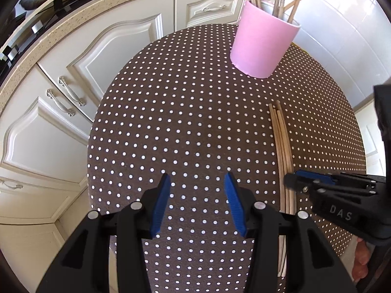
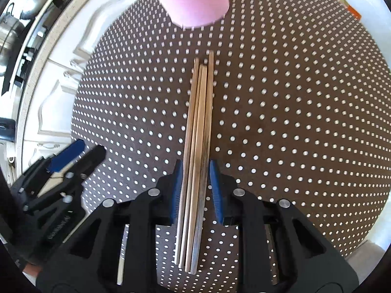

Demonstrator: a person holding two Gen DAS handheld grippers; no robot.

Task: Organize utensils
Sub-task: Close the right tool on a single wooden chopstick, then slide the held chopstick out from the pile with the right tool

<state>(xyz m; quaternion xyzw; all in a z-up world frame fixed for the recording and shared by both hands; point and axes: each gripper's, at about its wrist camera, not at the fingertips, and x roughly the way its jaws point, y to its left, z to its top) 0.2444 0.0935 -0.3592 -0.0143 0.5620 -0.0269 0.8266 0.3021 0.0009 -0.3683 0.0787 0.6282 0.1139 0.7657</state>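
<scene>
Chopsticks point(image 2: 199, 131) lie in a tight bundle of about four on the dotted counter point(image 2: 293, 122), running lengthwise toward the pink cup point(image 2: 193, 0), which stands at the far side with other sticks already upright in it. The right gripper point(image 2: 195, 185) straddles the near part of the bundle, a blue finger close on each side; whether they press the wood or only bracket it, I cannot tell. The left gripper point(image 1: 198, 205) hovers over bare cloth just to the left, fingers wide apart and holding nothing. The step in hand looks like picking up the bundle. Next would come a firm squeeze, a lift that keeps all the sticks together, then a tilt to drop them end-first into the cup; loose sticks could slip or fan out. The counter wears a brown cloth with white dots. Cream cabinets point(image 1: 97, 56) with metal handles stand behind, and white tiles to the right.
</scene>
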